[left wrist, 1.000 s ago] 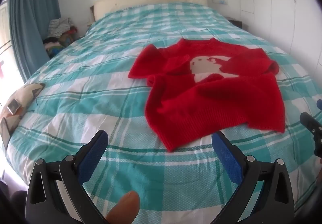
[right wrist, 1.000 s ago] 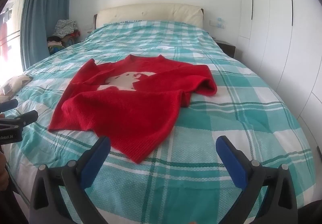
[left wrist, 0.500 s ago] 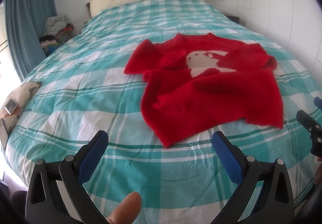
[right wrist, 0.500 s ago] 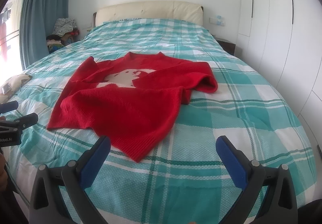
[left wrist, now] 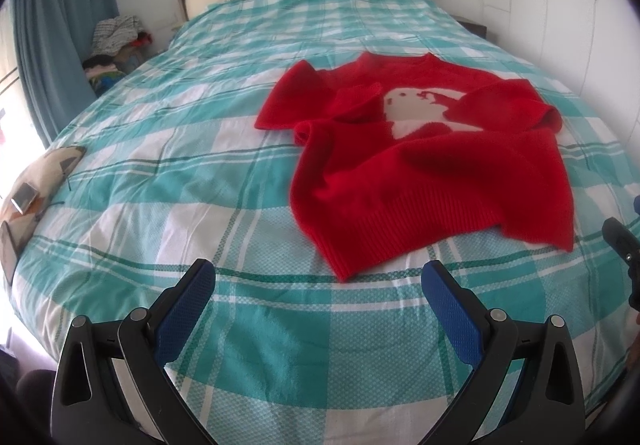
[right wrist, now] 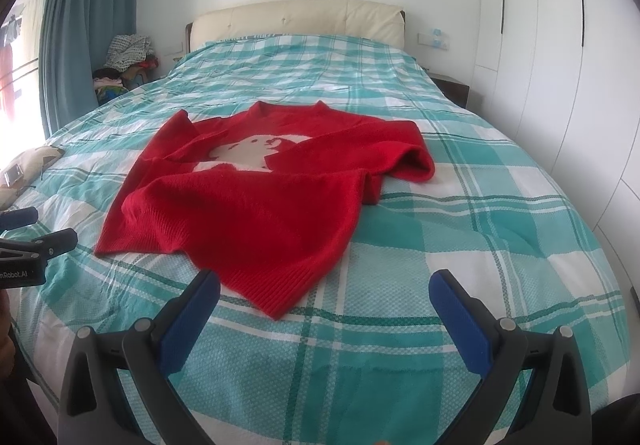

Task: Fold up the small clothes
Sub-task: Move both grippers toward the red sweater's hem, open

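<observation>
A small red knitted sweater with a white animal picture on its chest lies rumpled on the bed, front up, hem toward me, both sleeves folded in over the body. It also shows in the right wrist view. My left gripper is open and empty, above the bedcover just short of the sweater's near hem corner. My right gripper is open and empty, its fingers standing either side of that same hem corner. The left gripper's tips show at the left edge of the right wrist view.
The bed has a teal and white checked cover and a cream headboard. A patterned cushion lies at the bed's left edge. A pile of clothes stands by the blue curtain. White wardrobes line the right wall.
Both grippers have drawn slightly back and up from the sweater, so it sits a little farther away in both views. The sweater has not moved. Both grippers stay open.
</observation>
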